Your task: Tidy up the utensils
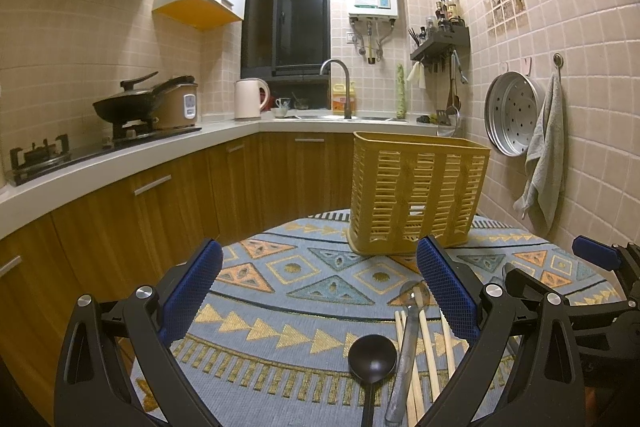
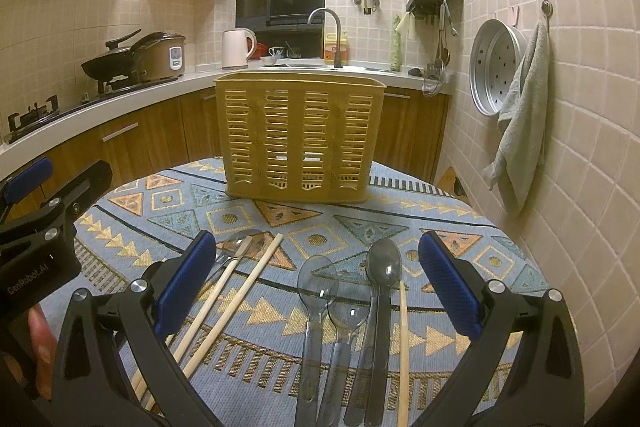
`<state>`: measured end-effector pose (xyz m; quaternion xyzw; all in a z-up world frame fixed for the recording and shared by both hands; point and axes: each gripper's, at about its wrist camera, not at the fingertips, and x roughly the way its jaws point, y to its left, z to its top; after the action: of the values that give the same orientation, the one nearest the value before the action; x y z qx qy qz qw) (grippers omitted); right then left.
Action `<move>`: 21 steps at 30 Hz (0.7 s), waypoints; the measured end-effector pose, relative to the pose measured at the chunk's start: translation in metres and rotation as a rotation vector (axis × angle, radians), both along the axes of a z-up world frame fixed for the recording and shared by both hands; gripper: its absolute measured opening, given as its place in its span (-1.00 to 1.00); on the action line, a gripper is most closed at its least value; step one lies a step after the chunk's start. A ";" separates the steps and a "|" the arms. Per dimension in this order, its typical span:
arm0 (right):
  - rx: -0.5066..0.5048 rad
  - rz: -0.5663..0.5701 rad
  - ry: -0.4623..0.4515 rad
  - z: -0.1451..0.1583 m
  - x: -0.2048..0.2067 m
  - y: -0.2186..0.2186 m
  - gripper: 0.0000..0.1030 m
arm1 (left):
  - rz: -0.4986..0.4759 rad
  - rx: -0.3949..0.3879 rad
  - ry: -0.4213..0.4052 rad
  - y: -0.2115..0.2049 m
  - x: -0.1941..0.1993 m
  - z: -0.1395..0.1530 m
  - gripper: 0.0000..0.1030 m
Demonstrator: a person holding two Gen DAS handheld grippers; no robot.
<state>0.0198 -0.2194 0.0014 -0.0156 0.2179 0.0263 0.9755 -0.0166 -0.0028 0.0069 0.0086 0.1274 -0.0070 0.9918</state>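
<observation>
Clear plastic spoons point(image 2: 318, 291) lie nearest, low centre of the right wrist view, three side by side, between the wide, empty right gripper point(image 2: 316, 291) fingers. Chopsticks point(image 2: 240, 287) lie lower left; one lies right of the spoons. Lower centre of the left wrist view: one black ladle point(image 1: 372, 357), one metal spoon point(image 1: 408, 339), under the left gripper point(image 1: 318, 291), also wide, empty. Best picked singly by the handle and dropped upright into the yellow slotted caddy point(image 2: 300, 139), one, mid-frame on the patterned cloth point(image 2: 360, 219).
</observation>
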 end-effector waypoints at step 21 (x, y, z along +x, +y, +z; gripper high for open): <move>0.029 -0.050 0.251 0.020 0.026 -0.040 0.58 | -0.319 -0.210 0.635 0.060 0.070 -0.018 0.23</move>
<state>0.0453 -0.2590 0.0211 0.0073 0.3383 0.0066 0.9410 0.0530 0.0574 -0.0108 -0.0761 0.4243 -0.1767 0.8848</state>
